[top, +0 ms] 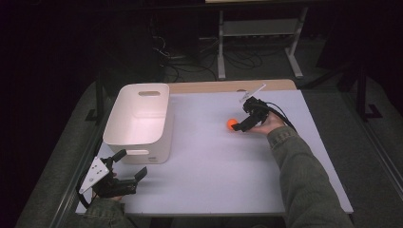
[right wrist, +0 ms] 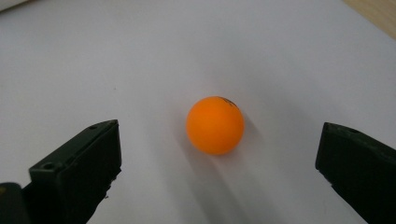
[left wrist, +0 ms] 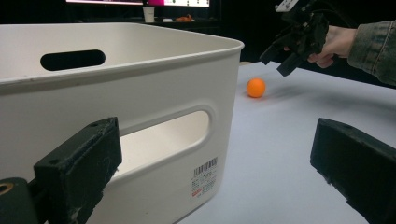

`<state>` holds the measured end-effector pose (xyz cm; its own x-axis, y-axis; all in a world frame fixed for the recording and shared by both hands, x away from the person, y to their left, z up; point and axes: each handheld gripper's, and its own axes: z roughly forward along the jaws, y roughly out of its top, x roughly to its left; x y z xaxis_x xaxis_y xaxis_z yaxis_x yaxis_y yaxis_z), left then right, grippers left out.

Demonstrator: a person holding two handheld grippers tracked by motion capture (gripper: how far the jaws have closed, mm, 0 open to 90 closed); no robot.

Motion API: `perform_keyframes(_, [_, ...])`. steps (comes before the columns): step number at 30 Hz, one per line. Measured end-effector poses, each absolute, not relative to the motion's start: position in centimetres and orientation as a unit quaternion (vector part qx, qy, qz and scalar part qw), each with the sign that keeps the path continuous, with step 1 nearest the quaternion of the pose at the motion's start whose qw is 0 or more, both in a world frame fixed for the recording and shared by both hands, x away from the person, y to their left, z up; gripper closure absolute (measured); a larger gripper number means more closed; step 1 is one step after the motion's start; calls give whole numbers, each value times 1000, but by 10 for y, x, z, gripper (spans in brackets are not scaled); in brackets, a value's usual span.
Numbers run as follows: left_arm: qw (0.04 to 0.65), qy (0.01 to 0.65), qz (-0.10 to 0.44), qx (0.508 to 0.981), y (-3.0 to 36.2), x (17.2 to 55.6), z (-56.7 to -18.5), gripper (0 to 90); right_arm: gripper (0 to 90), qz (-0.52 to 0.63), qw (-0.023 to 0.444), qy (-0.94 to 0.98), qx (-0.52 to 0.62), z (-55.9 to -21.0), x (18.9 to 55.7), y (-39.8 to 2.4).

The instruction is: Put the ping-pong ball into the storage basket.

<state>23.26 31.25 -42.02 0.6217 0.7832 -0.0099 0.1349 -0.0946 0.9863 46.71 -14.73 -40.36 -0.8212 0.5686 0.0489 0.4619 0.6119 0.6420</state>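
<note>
An orange ball (top: 232, 124) lies on the white table (top: 214, 166) right of centre in the high view. The right gripper (top: 242, 126) sits beside it, jaws spread wide. At lower left, the left gripper (top: 130, 164) is open near a white bin (top: 138, 121).

Bright tabletop; dark, murky surroundings

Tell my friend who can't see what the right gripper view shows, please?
An orange ball sits on a white table, between and just beyond the right gripper's two black jaws, which stand wide open and touch nothing.
</note>
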Motion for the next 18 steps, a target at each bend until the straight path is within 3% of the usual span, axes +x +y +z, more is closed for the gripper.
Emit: perform_keyframes(18, [582,335,277,687,312,233,-420,16,13,329,67,897,287,-423,479,-139])
